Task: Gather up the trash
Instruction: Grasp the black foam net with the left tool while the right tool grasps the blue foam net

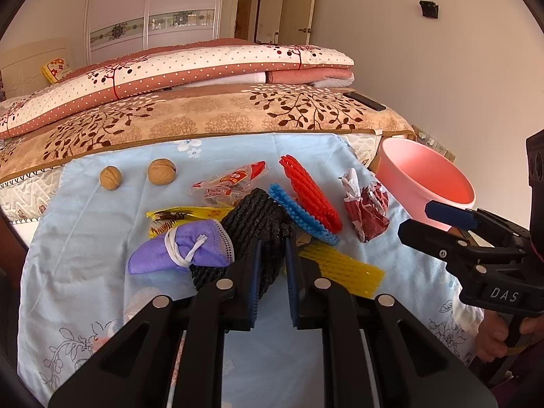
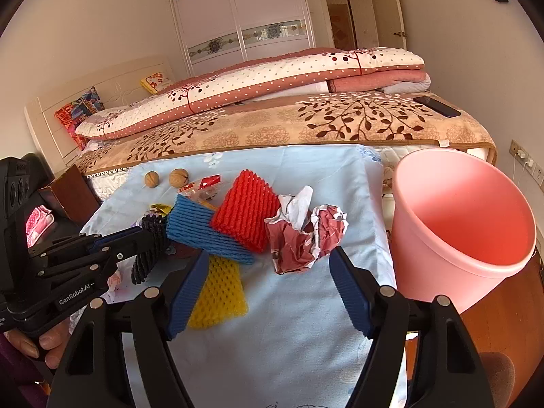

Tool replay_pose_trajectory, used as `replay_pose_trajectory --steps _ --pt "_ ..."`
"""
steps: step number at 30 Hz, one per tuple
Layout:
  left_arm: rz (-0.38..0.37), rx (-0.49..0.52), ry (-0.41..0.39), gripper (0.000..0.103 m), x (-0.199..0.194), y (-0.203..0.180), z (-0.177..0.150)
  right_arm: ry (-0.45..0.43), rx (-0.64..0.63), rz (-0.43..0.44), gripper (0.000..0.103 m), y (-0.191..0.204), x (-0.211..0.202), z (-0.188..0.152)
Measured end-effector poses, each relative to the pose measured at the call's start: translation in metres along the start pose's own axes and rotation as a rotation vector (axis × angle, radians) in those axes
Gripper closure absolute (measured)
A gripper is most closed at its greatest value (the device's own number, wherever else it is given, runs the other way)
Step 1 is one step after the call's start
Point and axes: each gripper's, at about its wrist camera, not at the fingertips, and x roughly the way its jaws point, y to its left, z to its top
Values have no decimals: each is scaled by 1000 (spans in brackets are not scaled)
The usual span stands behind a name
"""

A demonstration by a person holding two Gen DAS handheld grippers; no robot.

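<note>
We see a light blue floral cloth [image 1: 85, 244] spread over the end of a bed, with the trash lying in a loose heap across its middle. The left gripper [image 1: 273, 243] has its jaws drawn almost together on the black foam net [image 1: 253, 217], whose near end sits pinched between the blue pads. Just left of that net lies a purple face mask [image 1: 185, 246], partly over a yellow wrapper [image 1: 180, 214]. A yellow foam net [image 1: 343, 268] lies flat towards the near edge, just right of the left gripper. Behind it a blue foam net [image 1: 299, 214] and a red foam net [image 1: 309, 190] lean on each other, and a clear snack wrapper [image 1: 227, 182] lies further back. Two walnuts [image 1: 110, 177] sit near the far left corner of the cloth.

The right gripper [image 2: 268, 258] hangs with its jaws wide apart and nothing between the pads; the crumpled red and white paper [image 2: 306, 234] lies just beyond its fingertips, near the right edge of the cloth. A pink bin [image 2: 425, 204] stands off the right edge, tilted towards us in the right wrist view, its mouth open. A dark phone [image 2: 437, 106] rests on the brown leaf-patterned blanket [image 2: 272, 129] behind.
</note>
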Motion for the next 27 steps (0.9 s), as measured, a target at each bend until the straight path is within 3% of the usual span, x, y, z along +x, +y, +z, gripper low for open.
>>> replay_pose_trajectory --steps 6,13,18,21,23,27 --pt "-20 -22 -17 90 -7 5 4 35 -92 91 44 27 9 0" --pt "-37 -37 -16 90 -8 9 5 72 -227 110 55 63 31 8" --pt "-42 -46 -19 91 -9 13 5 97 -295 104 69 75 49 12" --pt "-41 -48 -21 91 -10 15 6 108 -308 107 89 77 56 13" --pt "-41 -52 -23 91 -11 16 7 111 -295 120 96 75 56 15" --pt "-49 -61 -31 91 -15 17 11 102 -241 158 98 67 47 20"
